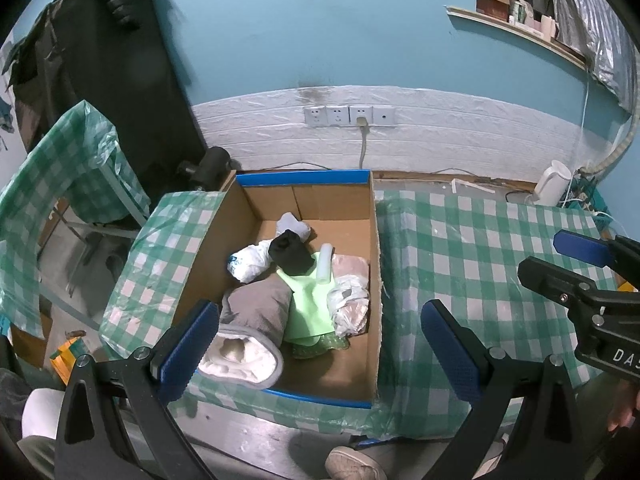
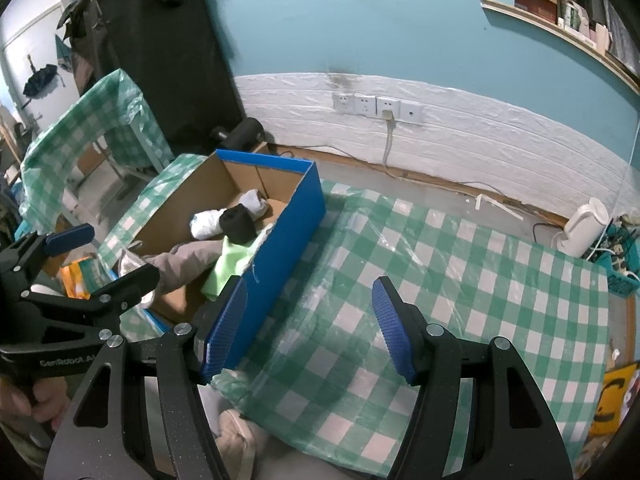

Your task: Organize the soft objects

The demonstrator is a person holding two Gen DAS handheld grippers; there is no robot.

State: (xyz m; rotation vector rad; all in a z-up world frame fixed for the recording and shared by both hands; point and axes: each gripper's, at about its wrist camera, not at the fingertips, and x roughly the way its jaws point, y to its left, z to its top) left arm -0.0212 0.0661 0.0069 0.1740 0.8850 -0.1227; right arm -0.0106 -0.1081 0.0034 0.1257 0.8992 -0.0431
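Observation:
An open cardboard box (image 1: 374, 264) with blue edges stands on the green checked table (image 1: 480, 248). Inside lie a grey fleece-lined garment (image 1: 256, 312), a light green cloth (image 1: 310, 304), a black sock roll (image 1: 290, 256), white bundles (image 1: 250, 262) and a pinkish bag (image 1: 352, 300). My left gripper (image 1: 320, 344) is open and empty, held above the box's near end. My right gripper (image 2: 310, 328) is open and empty over the tablecloth (image 2: 440, 280), just right of the box's blue wall (image 2: 280, 240). The right gripper also shows in the left wrist view (image 1: 568, 268).
A white kettle (image 2: 584, 222) stands at the table's far right corner beside a basket of cables. Wall sockets (image 1: 350, 115) with a plugged cord are behind the box. A second checked table (image 1: 60, 168) and dark hanging clothes are at the left. A shoe (image 1: 352, 464) is below the table edge.

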